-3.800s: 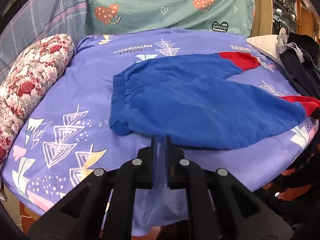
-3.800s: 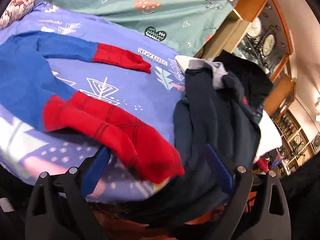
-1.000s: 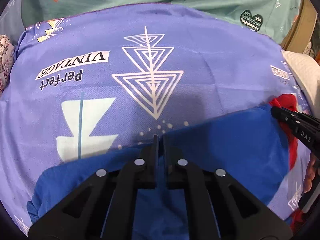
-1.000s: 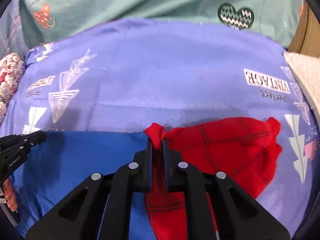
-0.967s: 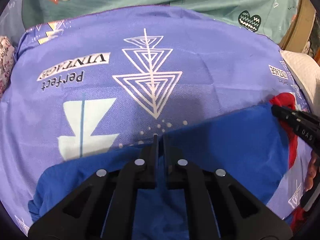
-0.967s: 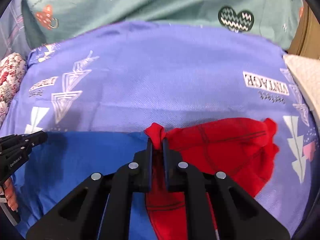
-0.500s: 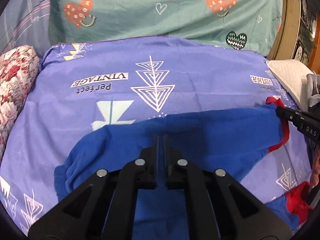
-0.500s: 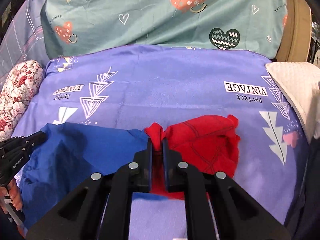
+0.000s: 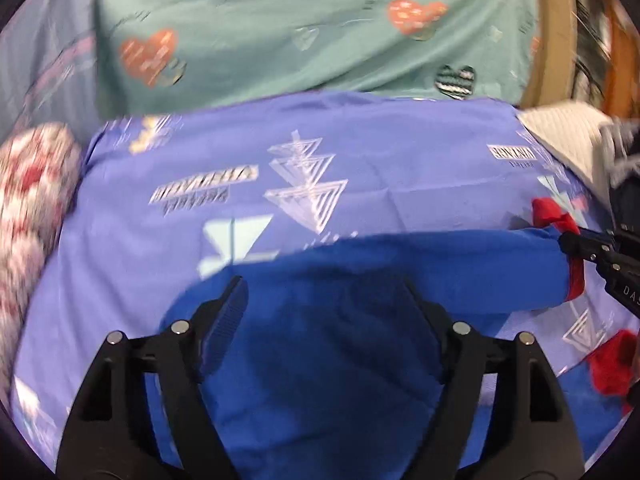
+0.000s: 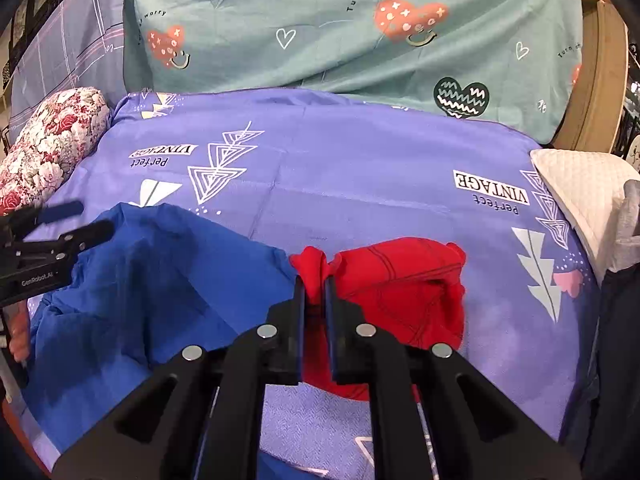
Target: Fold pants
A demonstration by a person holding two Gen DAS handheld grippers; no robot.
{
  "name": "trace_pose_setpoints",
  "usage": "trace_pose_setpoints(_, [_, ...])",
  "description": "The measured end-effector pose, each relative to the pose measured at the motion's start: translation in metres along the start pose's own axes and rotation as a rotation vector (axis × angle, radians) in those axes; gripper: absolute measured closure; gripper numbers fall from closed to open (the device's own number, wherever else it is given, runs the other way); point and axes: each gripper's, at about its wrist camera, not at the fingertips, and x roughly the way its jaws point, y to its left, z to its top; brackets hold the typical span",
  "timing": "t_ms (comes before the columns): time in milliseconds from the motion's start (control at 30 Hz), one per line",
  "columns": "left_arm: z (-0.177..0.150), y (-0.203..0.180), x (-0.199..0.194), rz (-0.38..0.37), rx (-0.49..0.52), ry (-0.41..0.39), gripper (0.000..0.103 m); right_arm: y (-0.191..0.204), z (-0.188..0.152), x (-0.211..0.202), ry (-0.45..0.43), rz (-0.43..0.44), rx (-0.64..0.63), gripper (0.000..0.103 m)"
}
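Purple bedsheet point(image 10: 360, 168): "Perfect VINTAGE" printed upside down, once far left, once right near the pale pillow. Green heart-print pillowcase point(image 10: 340, 32), far side: "Turn off worry" curved above the hearts, repeated, partly cut off at right. Left gripper point(image 10: 60, 236) body: small label "GenRobot.AI". Left view too blurred; only "DAS" on the right gripper point(image 9: 576, 246).

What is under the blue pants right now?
The purple printed bedsheet lies under the blue pants, showing all around them. Whether the other leg is folded beneath is hidden, though a second red cuff shows nearer the camera.
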Motion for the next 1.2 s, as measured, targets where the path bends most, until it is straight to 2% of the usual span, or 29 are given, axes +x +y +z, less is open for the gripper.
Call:
trace_pose_setpoints(67, [0.015, -0.01, 0.017, -0.006, 0.093, 0.036, 0.022, 0.001, 0.0, 0.006, 0.011, -0.002, -0.017, 0.094])
trace_pose_setpoints(167, [0.023, 0.005, 0.033, 0.003, 0.075, 0.092, 0.021, -0.001, 0.004, 0.016, 0.042, -0.012, -0.043, 0.093])
trace_pose_setpoints(233, [0.017, 0.03, 0.034, 0.015, -0.002, 0.134, 0.021, -0.006, 0.008, 0.021, 0.065, -0.032, -0.058, 0.077])
trace_pose_setpoints(267, [0.008, 0.049, 0.029, 0.038, -0.058, 0.155, 0.021, -0.01, 0.011, 0.022, 0.066, -0.066, -0.054, 0.046])
trace_pose_setpoints(300, [-0.002, 0.063, 0.025, 0.054, -0.089, 0.173, 0.021, -0.013, 0.013, 0.021, 0.055, -0.083, -0.044, 0.024])
trace_pose_setpoints(367, [-0.028, 0.089, 0.013, 0.102, -0.12, 0.224, 0.021, -0.019, 0.016, 0.013, 0.021, -0.1, -0.028, 0.013])
trace_pose_setpoints(467, [-0.06, 0.115, -0.003, 0.179, -0.124, 0.286, 0.021, -0.01, 0.017, 0.001, -0.01, -0.102, -0.052, 0.004])
trace_pose_setpoints(533, [-0.074, 0.132, -0.01, 0.2, -0.154, 0.305, 0.021, -0.001, 0.016, 0.0, 0.019, -0.119, -0.108, 0.003])
trace_pose_setpoints(600, [-0.085, 0.15, -0.017, 0.195, -0.2, 0.308, 0.021, -0.01, 0.013, -0.006, 0.041, -0.137, -0.09, 0.003])
trace_pose_setpoints(667, [-0.091, 0.162, -0.016, 0.15, -0.216, 0.316, 0.022, -0.04, 0.011, -0.017, 0.04, -0.165, 0.007, 0.003])
trace_pose_setpoints(700, [-0.092, 0.163, -0.012, 0.135, -0.207, 0.324, 0.021, -0.071, 0.011, -0.024, 0.037, -0.173, 0.104, 0.003])
trace_pose_setpoints(800, [-0.094, 0.161, 0.003, 0.113, -0.168, 0.33, 0.022, -0.129, 0.007, -0.023, 0.054, -0.127, 0.249, 0.003])
trace_pose_setpoints(867, [-0.09, 0.161, 0.018, 0.07, -0.191, 0.323, 0.022, -0.144, 0.003, -0.009, 0.055, -0.134, 0.234, 0.003])
trace_pose_setpoints(933, [-0.088, 0.164, 0.032, 0.026, -0.24, 0.339, 0.022, -0.139, 0.0, 0.012, 0.07, -0.084, 0.169, 0.003])
trace_pose_setpoints(1000, [-0.087, 0.163, 0.04, 0.002, -0.264, 0.35, 0.024, -0.128, 0.0, 0.039, 0.116, -0.117, 0.078, 0.003])
trace_pose_setpoints(1033, [-0.086, 0.162, 0.041, -0.013, -0.269, 0.345, 0.032, -0.122, 0.0, 0.058, 0.137, -0.156, 0.007, 0.003])
trace_pose_setpoints(1067, [-0.085, 0.16, 0.041, -0.049, -0.276, 0.333, 0.048, -0.118, 0.0, 0.071, 0.142, -0.169, -0.036, 0.003])
trace_pose_setpoints(1133, [-0.083, 0.155, 0.039, -0.113, -0.283, 0.322, 0.067, -0.115, -0.002, 0.095, 0.158, -0.146, -0.056, 0.004])
trace_pose_setpoints(1167, [-0.083, 0.149, 0.038, -0.093, -0.257, 0.311, 0.069, -0.115, -0.003, 0.103, 0.166, -0.114, -0.046, 0.02])
trace_pose_setpoints(1200, [-0.083, 0.142, 0.037, -0.079, -0.216, 0.297, 0.072, -0.115, -0.005, 0.111, 0.185, -0.079, -0.034, 0.041])
